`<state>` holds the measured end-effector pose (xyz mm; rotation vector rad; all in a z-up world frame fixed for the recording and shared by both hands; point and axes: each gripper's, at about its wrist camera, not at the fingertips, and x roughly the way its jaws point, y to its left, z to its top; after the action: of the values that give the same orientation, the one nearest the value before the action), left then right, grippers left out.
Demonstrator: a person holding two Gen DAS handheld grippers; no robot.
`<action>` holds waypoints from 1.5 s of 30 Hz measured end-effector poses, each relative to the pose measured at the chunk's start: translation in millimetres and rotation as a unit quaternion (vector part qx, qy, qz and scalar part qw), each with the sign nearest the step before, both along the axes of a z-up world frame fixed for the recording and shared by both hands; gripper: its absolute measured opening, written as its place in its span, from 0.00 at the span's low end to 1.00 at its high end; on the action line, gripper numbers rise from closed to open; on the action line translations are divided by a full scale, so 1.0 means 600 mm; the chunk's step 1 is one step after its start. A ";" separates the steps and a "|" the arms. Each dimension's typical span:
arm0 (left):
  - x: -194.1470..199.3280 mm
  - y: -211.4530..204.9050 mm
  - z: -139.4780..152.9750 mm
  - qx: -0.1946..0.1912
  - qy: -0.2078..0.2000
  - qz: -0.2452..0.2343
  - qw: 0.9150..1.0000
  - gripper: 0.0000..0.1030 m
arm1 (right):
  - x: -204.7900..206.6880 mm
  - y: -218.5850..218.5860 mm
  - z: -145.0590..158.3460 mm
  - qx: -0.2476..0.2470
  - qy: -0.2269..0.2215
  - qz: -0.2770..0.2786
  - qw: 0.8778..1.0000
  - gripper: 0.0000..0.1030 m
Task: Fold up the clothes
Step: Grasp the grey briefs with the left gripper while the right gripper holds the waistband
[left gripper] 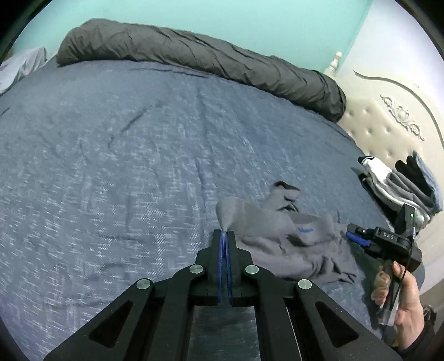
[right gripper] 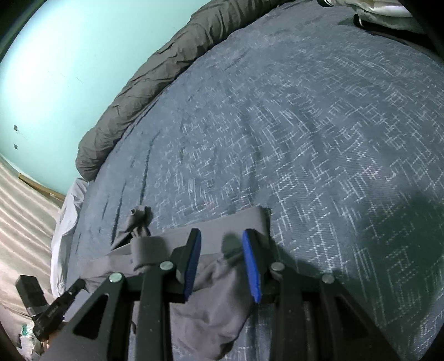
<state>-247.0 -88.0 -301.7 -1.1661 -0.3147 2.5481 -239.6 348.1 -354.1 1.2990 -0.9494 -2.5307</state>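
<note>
A bed covered in a blue-grey patterned bedspread (left gripper: 111,166) fills both views, with a mint-green wall (left gripper: 222,14) behind it and a long dark grey rolled duvet (left gripper: 194,58) lying along the bed's far edge. A cream tufted headboard (left gripper: 388,125) stands at the right of the left wrist view, with a pile of grey, white and black clothes (left gripper: 402,183) on the bed in front of it.

A grey garment (left gripper: 291,236) with small blue lettering lies crumpled on the bedspread. The left claw (left gripper: 224,232) is clenched on a pinched-up corner of this garment, which spreads away to its right. The right claw (right gripper: 222,241), held in a person's hand (left gripper: 408,305), stands released, its blue pads (right gripper: 251,263) apart over the garment's other end; the cloth lies beneath and between them, not pinched.
</note>
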 end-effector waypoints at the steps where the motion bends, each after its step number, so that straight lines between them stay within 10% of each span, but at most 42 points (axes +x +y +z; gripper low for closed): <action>1: 0.000 -0.002 0.001 0.002 0.002 0.001 1.000 0.02 | 0.000 -0.003 0.002 0.014 -0.002 -0.004 1.000 0.30; 11: -0.010 -0.012 -0.018 0.015 -0.007 -0.002 1.000 0.02 | -0.005 -0.088 0.067 0.038 0.057 0.062 0.996 0.30; 20: -0.011 -0.017 -0.021 0.014 -0.004 -0.010 1.000 0.02 | -0.026 -0.172 0.022 0.033 0.023 0.135 0.990 0.39; 24: -0.009 -0.015 -0.023 0.011 -0.005 -0.010 1.000 0.02 | -0.033 -0.188 0.011 0.043 0.016 0.139 0.989 0.11; 45: -0.042 0.047 -0.034 0.045 -0.028 -0.014 0.999 0.13 | 0.017 -0.026 0.059 0.049 0.074 0.049 0.995 0.03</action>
<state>-272.4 -59.7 -321.9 -1.2009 -0.4184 2.4536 -229.2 332.5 -318.7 1.1344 -0.7225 -2.5841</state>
